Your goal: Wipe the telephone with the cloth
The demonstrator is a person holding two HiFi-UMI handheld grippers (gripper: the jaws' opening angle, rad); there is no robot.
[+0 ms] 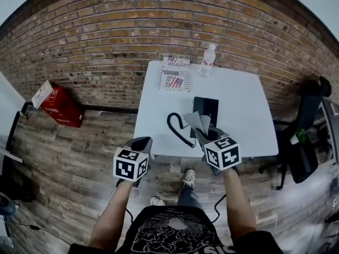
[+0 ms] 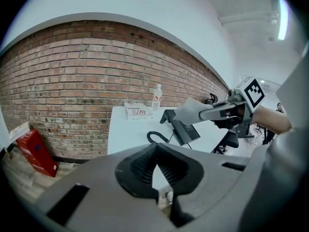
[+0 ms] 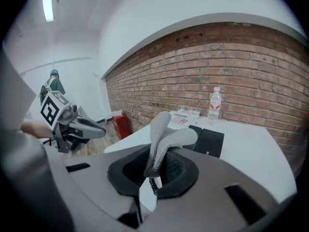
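A black telephone (image 1: pixel 206 109) lies on the white table (image 1: pixel 238 120), and its coiled cord (image 1: pixel 177 125) loops off to the left. My right gripper (image 1: pixel 204 134) hovers over the table's near edge, just in front of the phone, shut on a grey cloth (image 1: pixel 195 121). The cloth (image 3: pixel 166 137) stands up from the jaws, with the phone (image 3: pixel 210 141) right behind it. My left gripper (image 1: pixel 143 142) hangs off the table's near left corner, shut with nothing in it. From the left gripper (image 2: pixel 154 170) view, the phone (image 2: pixel 183 129) and cloth (image 2: pixel 190 111) show ahead on the right.
At the table's far edge a water bottle (image 1: pixel 208 61) stands beside a stack of printed papers (image 1: pixel 176 75). A red box (image 1: pixel 61 107) sits on the floor by the brick wall at left. To the table's right is a black chair (image 1: pixel 307 136).
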